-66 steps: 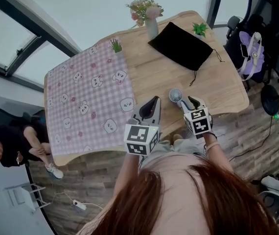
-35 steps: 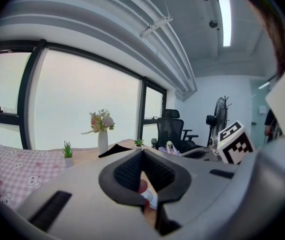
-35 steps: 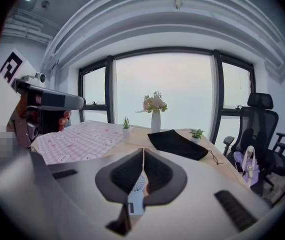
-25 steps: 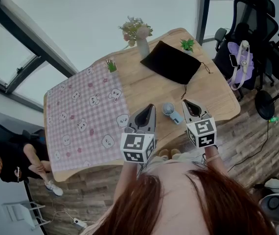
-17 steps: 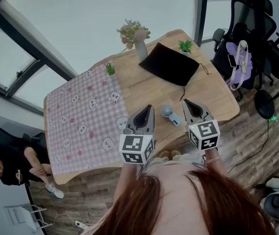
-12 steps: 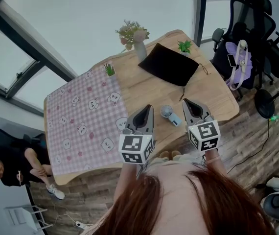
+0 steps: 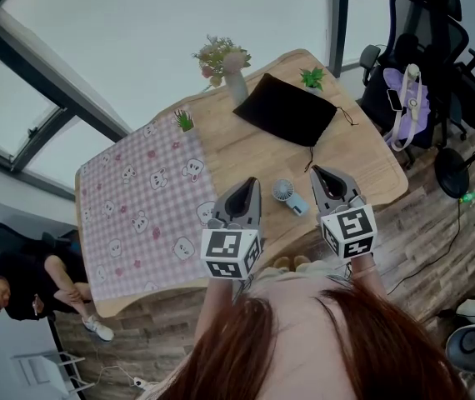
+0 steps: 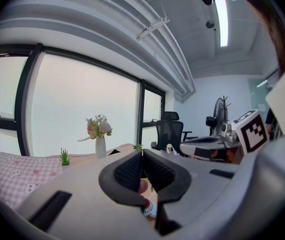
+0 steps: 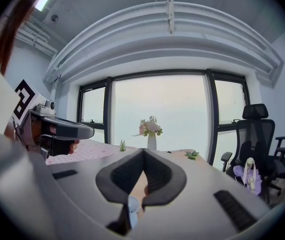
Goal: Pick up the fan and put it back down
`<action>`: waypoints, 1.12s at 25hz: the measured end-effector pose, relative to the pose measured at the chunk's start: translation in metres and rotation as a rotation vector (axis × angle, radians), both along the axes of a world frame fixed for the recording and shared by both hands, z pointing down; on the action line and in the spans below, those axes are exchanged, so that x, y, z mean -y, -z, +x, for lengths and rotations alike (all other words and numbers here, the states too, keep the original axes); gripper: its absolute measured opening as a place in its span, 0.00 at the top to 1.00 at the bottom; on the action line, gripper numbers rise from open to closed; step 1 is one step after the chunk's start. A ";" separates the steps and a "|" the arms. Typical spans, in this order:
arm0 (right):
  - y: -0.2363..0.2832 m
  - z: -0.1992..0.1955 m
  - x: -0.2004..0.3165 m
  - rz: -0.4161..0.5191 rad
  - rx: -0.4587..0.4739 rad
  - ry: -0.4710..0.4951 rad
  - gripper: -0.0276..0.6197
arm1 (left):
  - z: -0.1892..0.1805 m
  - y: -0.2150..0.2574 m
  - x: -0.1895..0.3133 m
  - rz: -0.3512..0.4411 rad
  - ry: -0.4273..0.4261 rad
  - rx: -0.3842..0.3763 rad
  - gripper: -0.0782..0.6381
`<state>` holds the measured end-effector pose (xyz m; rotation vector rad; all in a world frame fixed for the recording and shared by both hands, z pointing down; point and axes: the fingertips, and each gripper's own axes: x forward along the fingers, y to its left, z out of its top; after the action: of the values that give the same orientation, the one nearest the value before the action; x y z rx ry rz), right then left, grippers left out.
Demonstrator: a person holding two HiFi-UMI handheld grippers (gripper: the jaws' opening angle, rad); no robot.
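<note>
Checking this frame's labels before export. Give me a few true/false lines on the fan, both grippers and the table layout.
1. The small pale handheld fan lies on the light wooden table, between the two grippers. True.
2. The right gripper is shut on the fan. False: its jaws are together with nothing between them.
3. The left gripper has its jaws together. True.
4. The black drawstring pouch lies on the pink checked cloth. False: it lies on bare wood, to the right of the cloth.
5. The white vase of flowers stands near the table's far edge. True.
</note>
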<state>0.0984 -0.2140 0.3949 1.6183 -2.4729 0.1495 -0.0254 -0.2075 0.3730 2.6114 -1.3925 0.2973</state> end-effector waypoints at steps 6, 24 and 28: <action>0.009 0.005 0.001 0.028 -0.007 0.005 0.96 | 0.003 0.000 0.002 -0.002 0.000 -0.010 0.87; 0.010 0.016 0.009 0.036 -0.005 0.013 0.96 | 0.017 -0.007 0.003 -0.027 0.005 0.017 0.87; 0.010 0.014 0.010 0.035 -0.007 0.021 0.96 | 0.017 -0.006 0.002 -0.032 0.005 0.012 0.87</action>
<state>0.1119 -0.2244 0.3850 1.6031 -2.5000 0.0978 -0.0080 -0.2093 0.3786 2.5837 -1.3867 0.3327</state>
